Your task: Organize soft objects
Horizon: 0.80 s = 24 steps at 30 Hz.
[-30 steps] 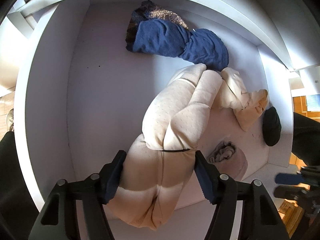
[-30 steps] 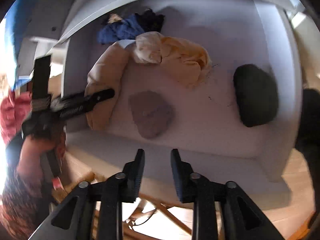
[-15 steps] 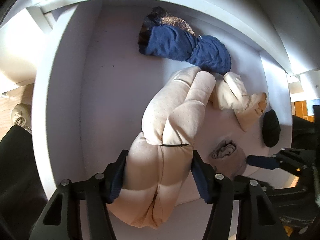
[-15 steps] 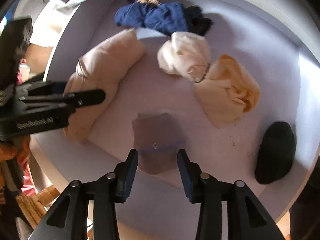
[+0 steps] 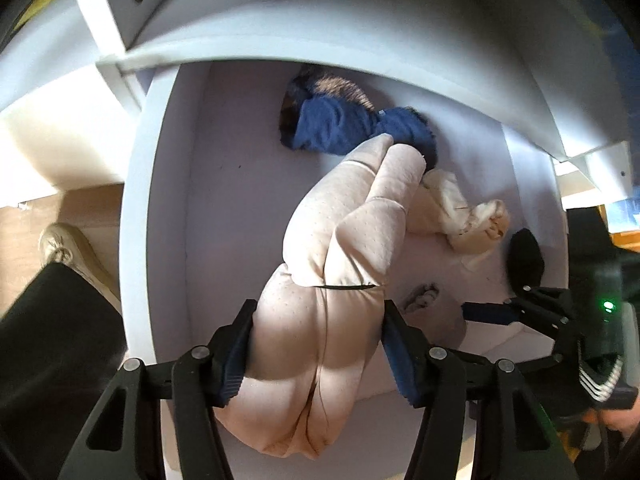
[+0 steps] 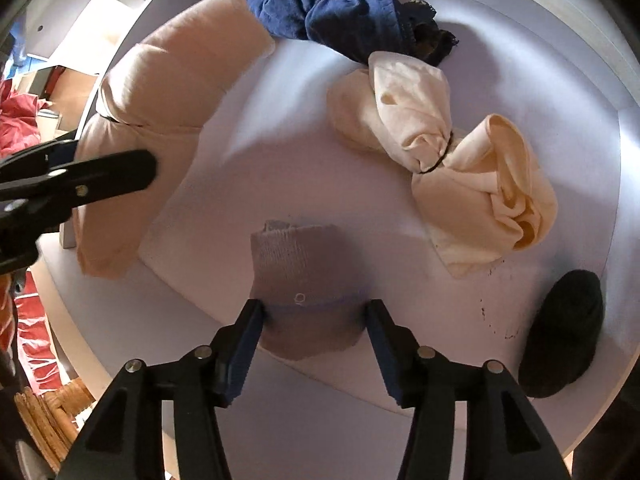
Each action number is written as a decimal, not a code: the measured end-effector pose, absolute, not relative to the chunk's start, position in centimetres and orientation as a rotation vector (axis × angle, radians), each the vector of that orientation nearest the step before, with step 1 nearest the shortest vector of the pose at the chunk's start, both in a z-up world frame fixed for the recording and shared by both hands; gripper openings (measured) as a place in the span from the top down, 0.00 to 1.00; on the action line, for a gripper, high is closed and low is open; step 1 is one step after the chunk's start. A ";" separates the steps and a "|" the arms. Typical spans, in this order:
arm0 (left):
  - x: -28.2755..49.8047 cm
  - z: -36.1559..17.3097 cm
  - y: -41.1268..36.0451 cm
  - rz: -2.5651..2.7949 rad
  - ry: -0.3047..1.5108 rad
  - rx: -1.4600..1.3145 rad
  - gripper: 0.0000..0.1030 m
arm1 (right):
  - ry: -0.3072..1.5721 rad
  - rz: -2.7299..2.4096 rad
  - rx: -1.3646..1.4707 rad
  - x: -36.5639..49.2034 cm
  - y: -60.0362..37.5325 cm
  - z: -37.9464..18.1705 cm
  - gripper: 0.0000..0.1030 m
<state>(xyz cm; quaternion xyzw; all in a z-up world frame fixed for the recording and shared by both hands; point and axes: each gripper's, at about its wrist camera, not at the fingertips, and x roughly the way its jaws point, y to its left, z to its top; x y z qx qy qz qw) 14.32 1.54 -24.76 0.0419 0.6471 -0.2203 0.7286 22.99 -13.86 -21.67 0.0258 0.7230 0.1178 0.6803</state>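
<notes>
Left gripper jaws clamped, right gripper jaws spread wide

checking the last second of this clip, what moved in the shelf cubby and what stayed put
The right gripper advanced into the cubby and opened; its fingers now straddle the folded grey-brown sock, not yet closed on it. The left gripper stayed clamped on the padded beige bundle while pulling back slightly. The navy cloth, tied cream cloth and black sock ball lie where they were.

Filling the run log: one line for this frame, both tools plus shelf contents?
left tool: closed on peach padded bundle | right tool: open, straddling grey sock | shelf: navy cloth, cream tied cloth, black item
</notes>
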 end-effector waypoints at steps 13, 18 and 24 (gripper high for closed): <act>12.1 -19.2 0.1 -0.626 1.313 0.230 0.42 | 1.628 0.168 0.140 23.2 -16.0 -20.5 0.67; 10.7 -17.5 -1.1 -0.683 1.268 0.273 0.42 | 1.634 0.152 0.161 23.5 -16.3 -21.2 0.62; 9.8 -14.9 0.0 -0.716 1.223 0.279 0.42 | 1.622 0.171 0.084 23.2 -15.3 -22.2 0.52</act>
